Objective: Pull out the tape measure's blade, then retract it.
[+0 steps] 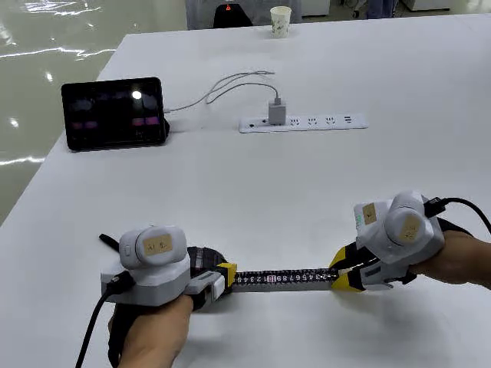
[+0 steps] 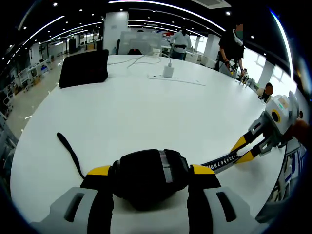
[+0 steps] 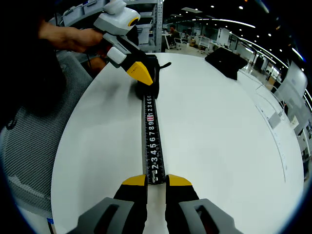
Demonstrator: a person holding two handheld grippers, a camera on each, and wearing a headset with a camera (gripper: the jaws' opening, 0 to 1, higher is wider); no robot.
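At left, grips the black tape measure case in the closed left tongs, near the front edge of the white surface, beside a loose black strap. Stretches the blade flat rightward to the right tongs, pinched shut on its tip. Risks, probably, a whipping snap-back on any slip of that pinch, or a kink from twisting. Farther back, carries a dark tablet, a charger in a power strip, a paper cup; beyond, glossy floor, bright open hall.

Black tape measure, its dark numbered blade pulled partly out.
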